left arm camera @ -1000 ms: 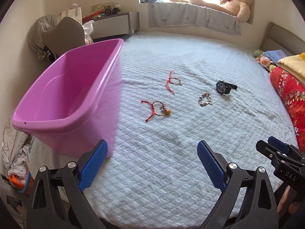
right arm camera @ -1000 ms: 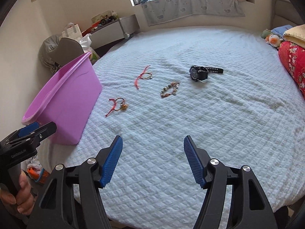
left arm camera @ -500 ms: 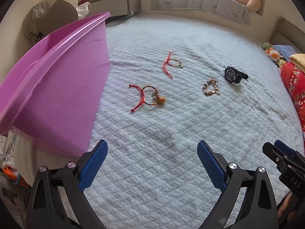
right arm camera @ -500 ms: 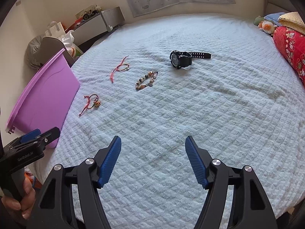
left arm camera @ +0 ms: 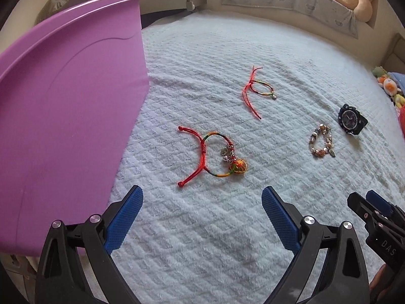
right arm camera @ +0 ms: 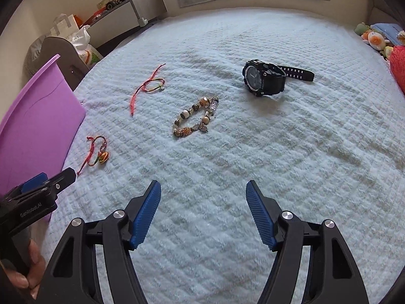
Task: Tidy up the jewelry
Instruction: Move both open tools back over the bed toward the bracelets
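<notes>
Several pieces of jewelry lie on a white quilted bed (left arm camera: 215,240). A red cord bracelet with a gold charm (left arm camera: 215,152) lies just ahead of my left gripper (left arm camera: 202,202), which is open and empty. Farther off lies a thin red string bracelet (left arm camera: 255,91). A beaded bracelet (right arm camera: 196,117) lies ahead of my right gripper (right arm camera: 203,197), also open and empty. Beyond it sits a black wristwatch (right arm camera: 265,78). A purple plastic tub (left arm camera: 63,116) stands on the bed at the left. The charm bracelet (right arm camera: 97,153), string bracelet (right arm camera: 149,84) and tub (right arm camera: 38,121) also show in the right wrist view.
A grey cabinet (right arm camera: 126,15) and bags (right arm camera: 73,35) stand beyond the bed at the far left. Soft toys (right arm camera: 374,38) and a red blanket (right arm camera: 398,63) lie at the bed's right edge. A teddy bear (left arm camera: 354,0) sits on the windowsill.
Both grippers have come forward and down toward the bed, so the jewelry looks larger and nearer. The tub fills more of the left wrist view. Nothing was picked up.
</notes>
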The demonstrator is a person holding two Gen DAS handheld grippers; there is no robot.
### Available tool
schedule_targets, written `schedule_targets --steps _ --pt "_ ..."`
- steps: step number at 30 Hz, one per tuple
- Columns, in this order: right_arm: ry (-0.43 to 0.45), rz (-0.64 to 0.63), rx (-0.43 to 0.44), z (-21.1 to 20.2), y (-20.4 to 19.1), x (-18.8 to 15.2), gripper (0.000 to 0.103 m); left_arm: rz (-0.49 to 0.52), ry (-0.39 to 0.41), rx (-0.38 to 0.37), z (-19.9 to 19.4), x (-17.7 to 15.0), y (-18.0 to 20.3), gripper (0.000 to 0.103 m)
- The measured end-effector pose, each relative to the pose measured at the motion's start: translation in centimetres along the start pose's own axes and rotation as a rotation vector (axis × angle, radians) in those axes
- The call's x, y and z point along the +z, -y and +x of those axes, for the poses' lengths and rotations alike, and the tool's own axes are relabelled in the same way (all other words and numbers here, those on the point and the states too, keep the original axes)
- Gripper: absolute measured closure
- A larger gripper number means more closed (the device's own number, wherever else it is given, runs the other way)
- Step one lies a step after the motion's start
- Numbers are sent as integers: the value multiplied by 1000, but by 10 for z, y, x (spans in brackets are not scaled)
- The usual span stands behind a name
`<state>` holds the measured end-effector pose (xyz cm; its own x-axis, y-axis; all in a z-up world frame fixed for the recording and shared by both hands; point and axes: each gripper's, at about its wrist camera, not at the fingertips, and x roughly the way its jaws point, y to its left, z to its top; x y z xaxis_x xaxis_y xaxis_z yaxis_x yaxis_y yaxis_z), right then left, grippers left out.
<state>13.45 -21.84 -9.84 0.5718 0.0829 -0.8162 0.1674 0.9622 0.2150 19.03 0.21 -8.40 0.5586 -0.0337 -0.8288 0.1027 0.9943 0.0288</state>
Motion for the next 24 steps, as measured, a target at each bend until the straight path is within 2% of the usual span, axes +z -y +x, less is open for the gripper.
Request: schedule_targets --steps 10,24 --pt "-14 -49 -19 52 -13 33 36 -2 -13 32 40 11 4 10" --pt "6 -117 -80 77 -18 49 33 -28 -22 25 64 22 8 10"
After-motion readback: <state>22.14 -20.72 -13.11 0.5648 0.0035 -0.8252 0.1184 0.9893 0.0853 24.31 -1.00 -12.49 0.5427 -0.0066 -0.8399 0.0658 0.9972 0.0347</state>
